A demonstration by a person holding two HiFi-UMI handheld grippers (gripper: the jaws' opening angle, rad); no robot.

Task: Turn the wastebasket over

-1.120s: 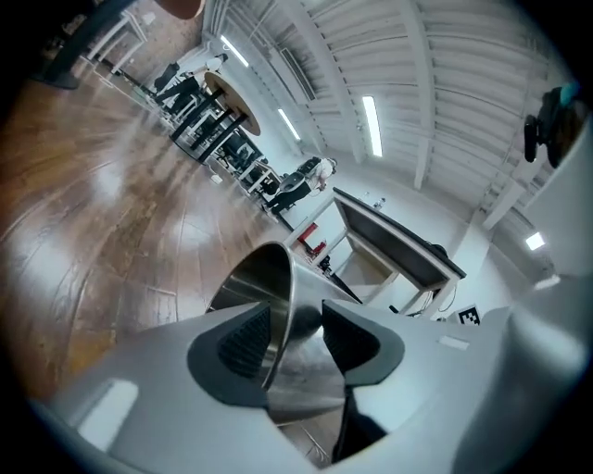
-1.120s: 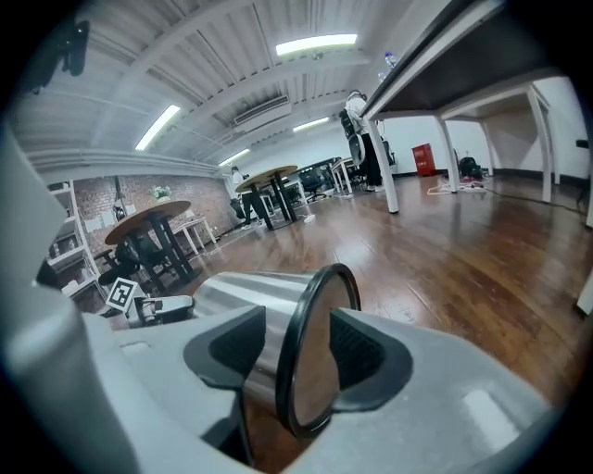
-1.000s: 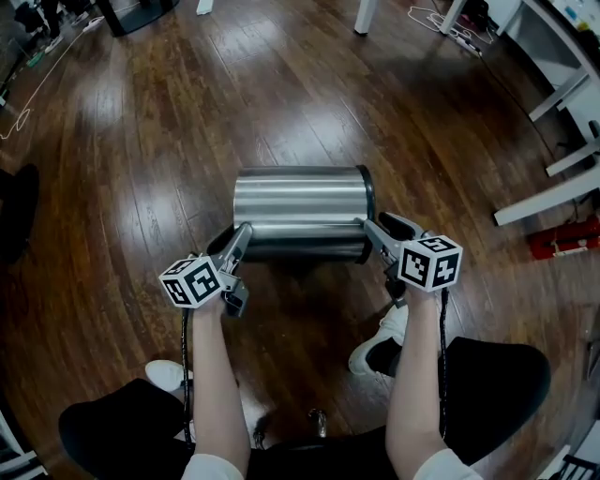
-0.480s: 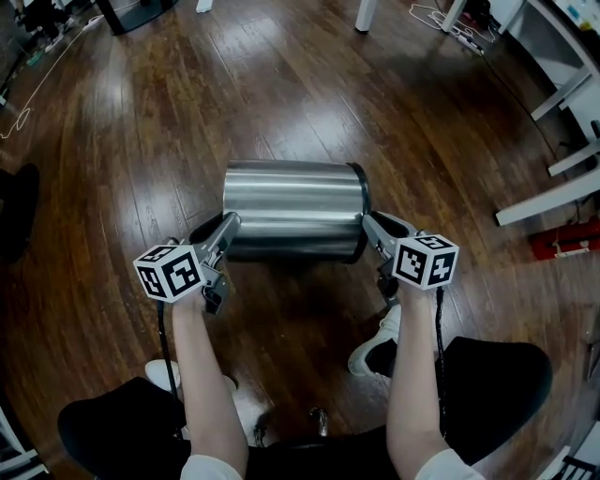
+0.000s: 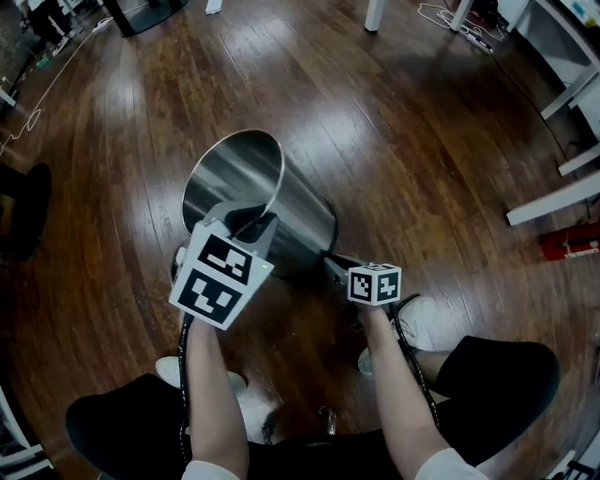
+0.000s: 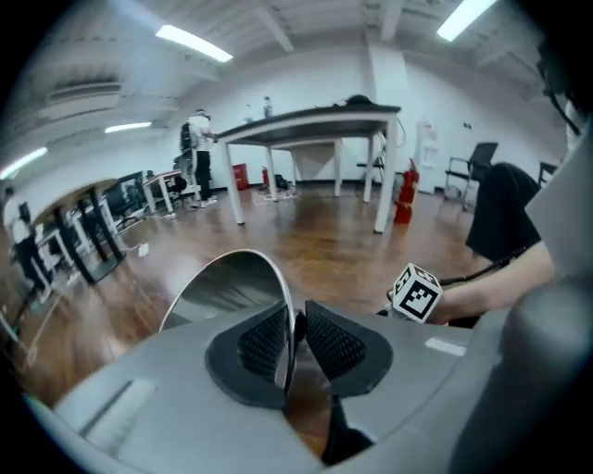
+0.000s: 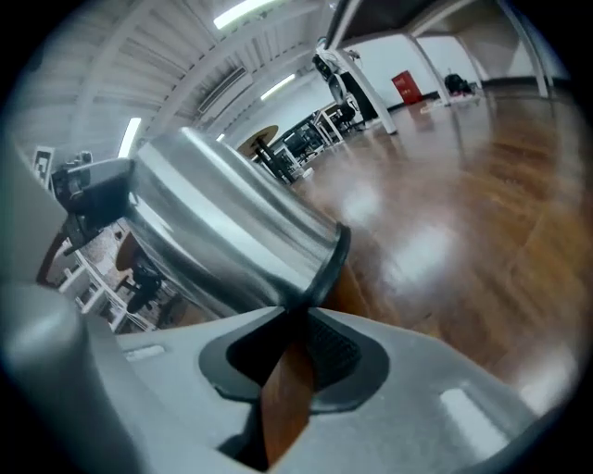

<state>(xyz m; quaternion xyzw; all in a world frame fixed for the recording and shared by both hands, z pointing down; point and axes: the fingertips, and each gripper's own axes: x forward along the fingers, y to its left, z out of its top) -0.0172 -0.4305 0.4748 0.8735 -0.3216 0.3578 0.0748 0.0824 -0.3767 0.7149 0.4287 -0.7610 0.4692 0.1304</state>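
The dark brown, glossy wooden plank floor (image 5: 422, 169) carried a brushed-steel round wastebasket (image 5: 291, 211) at its middle, tilted with its open mouth raised to the left; whether its base touched the boards could not be told. Two white shoes (image 5: 427, 323) stood near, slanting white table legs (image 5: 553, 197) and a red object (image 5: 567, 242) at the right, and loose white cables (image 5: 455, 23) far off.

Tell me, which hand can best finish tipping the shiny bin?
Probably left. The left gripper, its jaws closing on the rim between them, has the raised open end of the wastebasket and can swing it over. The right gripper only pinches the low black base, acting more like a pivot.
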